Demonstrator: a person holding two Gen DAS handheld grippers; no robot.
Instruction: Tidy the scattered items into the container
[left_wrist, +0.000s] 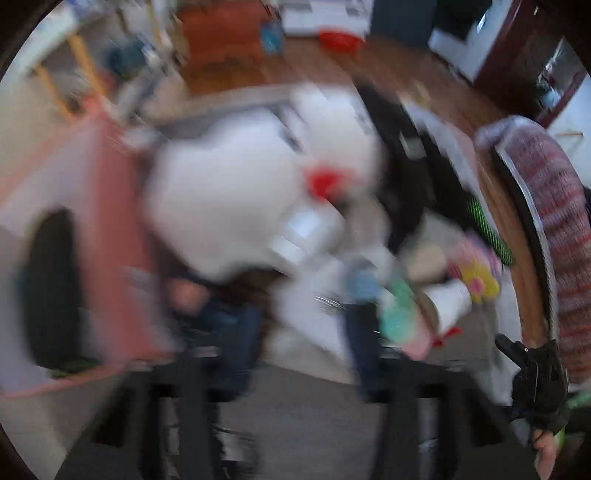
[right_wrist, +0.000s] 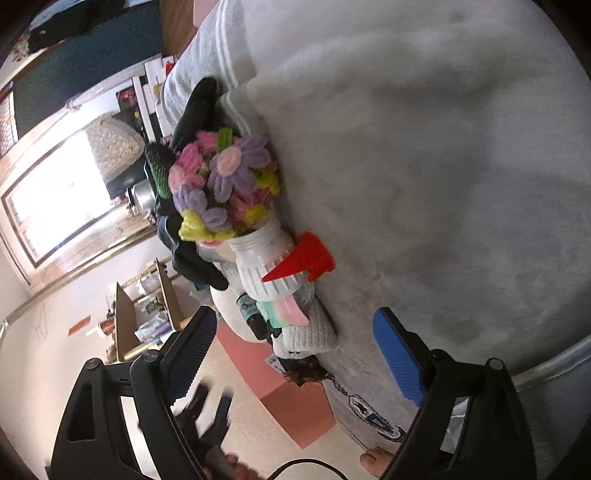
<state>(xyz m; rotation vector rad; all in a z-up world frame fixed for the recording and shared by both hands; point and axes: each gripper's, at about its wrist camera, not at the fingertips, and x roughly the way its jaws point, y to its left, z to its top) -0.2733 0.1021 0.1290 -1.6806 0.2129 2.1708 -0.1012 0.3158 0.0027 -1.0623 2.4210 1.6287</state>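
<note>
The pale grey fuzzy blanket-like surface fills most of the right wrist view, w/ a white ribbed band along its upper-left edge. In the left wrist view everything is badly motion-blurred; a big white rounded mass sits centre frame, can't tell what it is, and a salmon-pink box-like container stands to its left w/ a dark opening in its side. The same pink box shows low in the right view, below the cluster of items. Those items lie against the blanket edge, tipped sideways: a white ribbed plastic pot holding a bunch of pink, purple and yellow pipe-cleaner flowers, black gloves beside and behind it, a green-and-black bristly brush touching the flowers, a red paper arrow shape over the pot, and a white knitted cloth just below. Right gripper: blue-padded fingers spread wide, nothing between them, near the pot but apart from it. Left gripper: dark blurred fingers at frame bottom, can't tell how far apart or whether holding anything.
</note>
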